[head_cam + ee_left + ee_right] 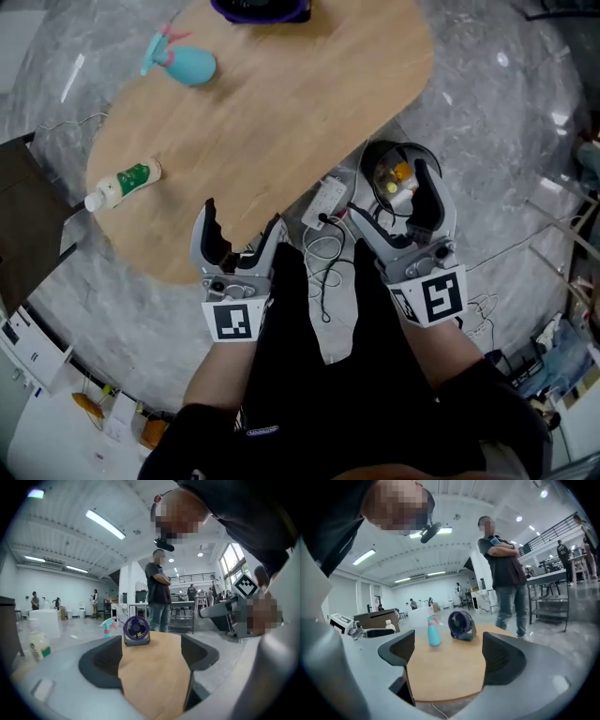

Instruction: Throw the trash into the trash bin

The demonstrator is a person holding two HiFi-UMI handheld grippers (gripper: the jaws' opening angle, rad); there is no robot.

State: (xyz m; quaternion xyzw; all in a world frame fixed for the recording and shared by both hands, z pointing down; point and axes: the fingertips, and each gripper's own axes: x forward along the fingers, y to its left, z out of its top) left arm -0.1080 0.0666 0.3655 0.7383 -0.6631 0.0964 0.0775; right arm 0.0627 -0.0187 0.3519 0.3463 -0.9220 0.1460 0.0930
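A small round trash bin (410,150) stands on the floor by the wooden table's (272,103) near right edge, with yellowish trash (401,174) inside. On the table lie a white bottle with a green label (124,185) and a teal spray bottle (187,64). My right gripper (389,194) hangs above the bin, open and empty; the right gripper view shows its jaws (447,656) apart over the table edge. My left gripper (242,221) is at the table's near edge, also open with nothing between its fingers (150,656).
A purple desk fan (262,9) sits at the table's far end. A white power strip (325,202) and loose cables lie on the floor between my grippers. A person (158,592) stands beyond the table. A dark cabinet (23,216) is at the left.
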